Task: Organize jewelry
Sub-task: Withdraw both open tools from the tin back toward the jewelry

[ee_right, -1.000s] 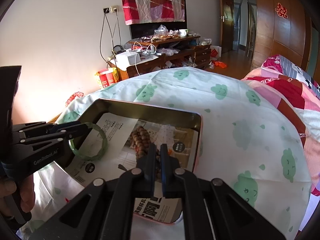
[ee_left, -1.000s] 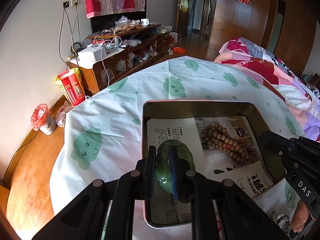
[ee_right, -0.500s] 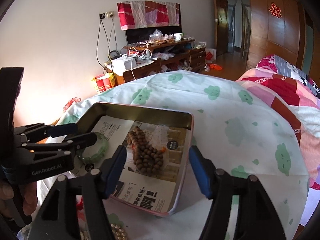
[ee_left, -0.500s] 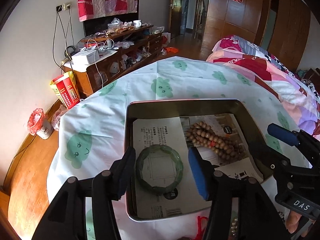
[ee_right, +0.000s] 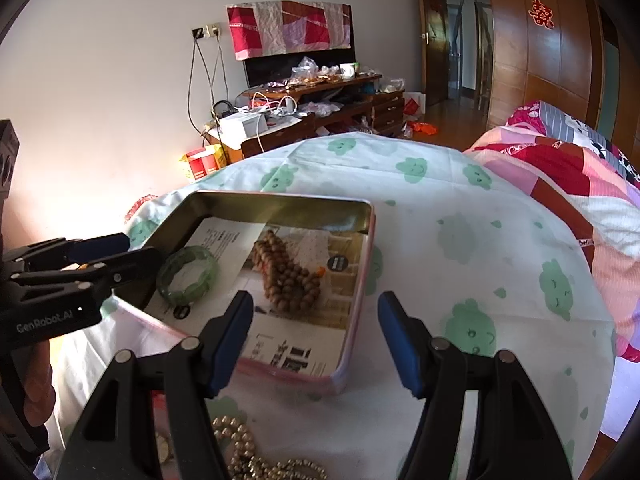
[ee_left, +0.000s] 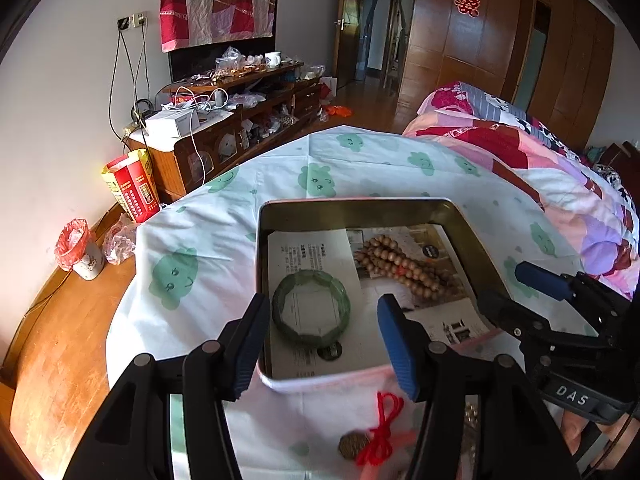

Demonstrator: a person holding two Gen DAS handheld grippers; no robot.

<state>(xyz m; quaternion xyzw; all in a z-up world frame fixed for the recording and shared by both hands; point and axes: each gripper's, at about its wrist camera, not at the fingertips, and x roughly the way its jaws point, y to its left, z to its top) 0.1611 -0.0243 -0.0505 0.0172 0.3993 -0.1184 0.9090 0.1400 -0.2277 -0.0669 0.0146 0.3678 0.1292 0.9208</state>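
A metal tin (ee_left: 356, 205) lined with newspaper sits on the cloud-print cloth; it also shows in the right wrist view (ee_right: 370, 240). Inside lie a green jade bangle (ee_left: 311, 307) (ee_right: 187, 269) and a brown wooden bead string (ee_left: 404, 266) (ee_right: 286, 274). My left gripper (ee_left: 320, 344) is open and empty, above the tin's near rim, just short of the bangle. My right gripper (ee_right: 316, 332) is open and empty over the tin's near right corner. A coin charm on red cord (ee_left: 374, 436) and gold bead strands (ee_right: 248, 456) lie on the cloth in front of the tin.
The table is covered with a white cloth with green clouds (ee_right: 460, 216). A bed with a pink and red quilt (ee_left: 520, 152) lies to the right. A cluttered wooden cabinet (ee_left: 224, 128) stands against the far wall, with a red box (ee_left: 134, 190) beside it.
My left gripper opened, left the jade bangle lying in the tin, and drew back. My right gripper also opened and drew back from the bead string.
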